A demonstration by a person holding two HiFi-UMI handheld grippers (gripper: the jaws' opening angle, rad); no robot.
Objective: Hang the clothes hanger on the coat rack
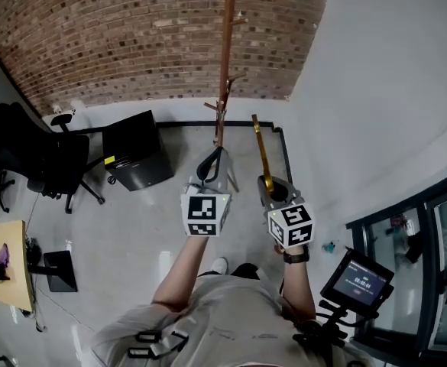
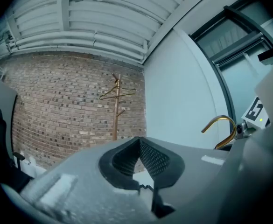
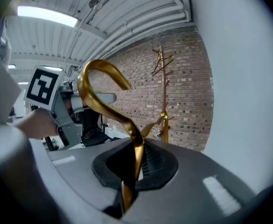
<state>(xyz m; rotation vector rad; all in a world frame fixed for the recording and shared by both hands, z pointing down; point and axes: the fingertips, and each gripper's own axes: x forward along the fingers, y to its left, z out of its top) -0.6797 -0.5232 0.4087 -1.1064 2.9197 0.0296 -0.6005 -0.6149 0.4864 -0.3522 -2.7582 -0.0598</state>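
A red brick wall (image 1: pixel 131 37) backs a tall wooden coat rack (image 1: pixel 227 60), whose top is cut off in the head view. The black-padded left hand-held gripper (image 1: pixel 218 153) has its ribbed pads pressed together on nothing. The right hand-held gripper (image 1: pixel 269 183) is clamped on the slim, glossy gold metal clothes hanger (image 1: pixel 260 144) just below its curled hook, well short of the rack. Writing on a small dark screen (image 1: pixel 358 280) is too small to read.

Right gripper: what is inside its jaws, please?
The right gripper is shut on the gold clothes hanger, and the jaws grip it on the stem just below its hook. The gripper's own body covers the rest of the hanger in the right gripper view.
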